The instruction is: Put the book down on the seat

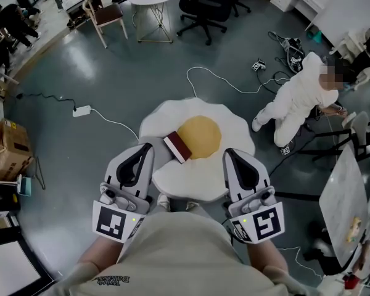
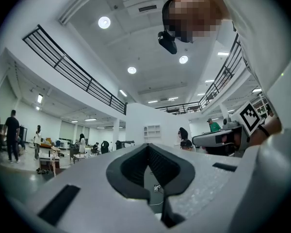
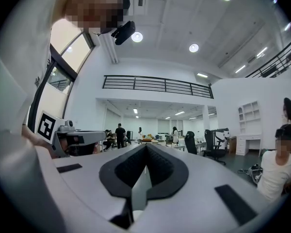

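The book (image 1: 177, 147) lies on the seat (image 1: 234, 128), the egg-shaped cushion in the middle of the head view. It sits just left of the yellow yolk (image 1: 199, 135), close to the notch in the seat's left rim, so I judge the putting-down done.

My left tongs (image 1: 149, 145) and right tongs (image 1: 228, 153) hang at the lower middle of the frame, either side of the seat. Both are closed with nothing between them.

The risk I see is my left tongs. Their tip is just beside the book, and a careless swing towards the frame's centre could knock it. The book seems to rest partly against the yolk's bulge, so a push might slide it through that notch onto the floor (image 1: 111, 85). Drawing both tongs straight back towards me should avoid that.
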Motion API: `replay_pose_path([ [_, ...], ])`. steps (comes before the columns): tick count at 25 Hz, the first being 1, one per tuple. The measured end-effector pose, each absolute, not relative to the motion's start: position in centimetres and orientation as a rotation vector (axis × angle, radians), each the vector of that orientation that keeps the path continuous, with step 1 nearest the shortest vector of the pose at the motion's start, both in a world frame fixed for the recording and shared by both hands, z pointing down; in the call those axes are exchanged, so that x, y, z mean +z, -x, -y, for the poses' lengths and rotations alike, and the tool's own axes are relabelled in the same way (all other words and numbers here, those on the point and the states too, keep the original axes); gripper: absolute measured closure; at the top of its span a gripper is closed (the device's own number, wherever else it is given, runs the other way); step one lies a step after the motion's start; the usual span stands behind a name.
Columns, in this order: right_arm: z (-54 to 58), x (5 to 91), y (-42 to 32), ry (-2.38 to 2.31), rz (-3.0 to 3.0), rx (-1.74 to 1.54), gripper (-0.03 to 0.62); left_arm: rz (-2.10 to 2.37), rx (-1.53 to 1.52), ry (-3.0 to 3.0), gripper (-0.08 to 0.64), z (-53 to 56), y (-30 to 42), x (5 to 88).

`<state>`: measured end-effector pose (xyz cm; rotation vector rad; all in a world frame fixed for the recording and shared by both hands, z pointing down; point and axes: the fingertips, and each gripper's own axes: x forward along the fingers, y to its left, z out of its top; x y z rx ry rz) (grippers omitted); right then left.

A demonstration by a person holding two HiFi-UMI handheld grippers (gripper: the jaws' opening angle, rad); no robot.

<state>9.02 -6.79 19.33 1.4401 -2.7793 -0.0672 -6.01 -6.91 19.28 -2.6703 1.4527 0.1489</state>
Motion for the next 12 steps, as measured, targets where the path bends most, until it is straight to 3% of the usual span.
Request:
replay_pose_path([
  [12,6.51,19.34,-9.01,-1.431,2.815,-0.045,0.594,-1.457,0.133,2.674,0.557,6.68,6.04,19.09],
])
